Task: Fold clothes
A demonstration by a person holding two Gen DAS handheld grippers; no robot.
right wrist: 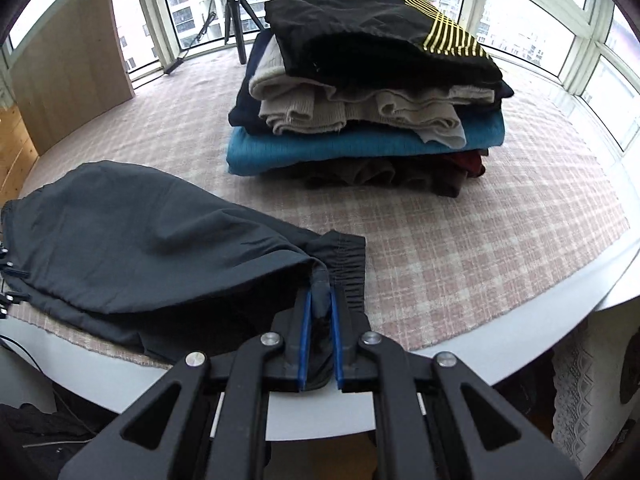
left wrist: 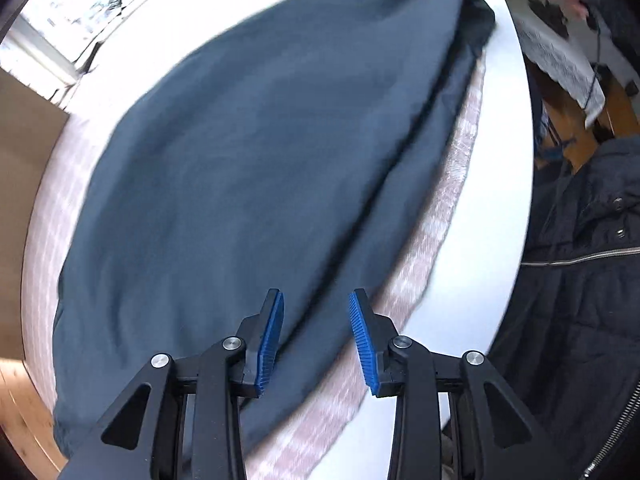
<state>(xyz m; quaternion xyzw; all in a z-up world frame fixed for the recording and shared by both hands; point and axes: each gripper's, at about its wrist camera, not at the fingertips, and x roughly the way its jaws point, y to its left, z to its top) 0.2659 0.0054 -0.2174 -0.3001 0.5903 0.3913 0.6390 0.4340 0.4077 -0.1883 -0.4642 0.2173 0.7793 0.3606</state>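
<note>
Right up close, the right hand-held gripper is clamped narrow on a bunched corner of the dark grey trousers, by the gathered elastic waistband. Those trousers, thin and smooth, sprawl over the pink checked cloth on the round white tabletop, long axis running leftward from that grip. The left hand-held gripper hangs over the same fabric near its edge, ribbed blue pads parted with nothing between them. It looks nearer the free end, so I'd judge it takes the next hold. Behind, a folded stack: teal knit, beige ribbing, black top with yellow stripes.
</note>
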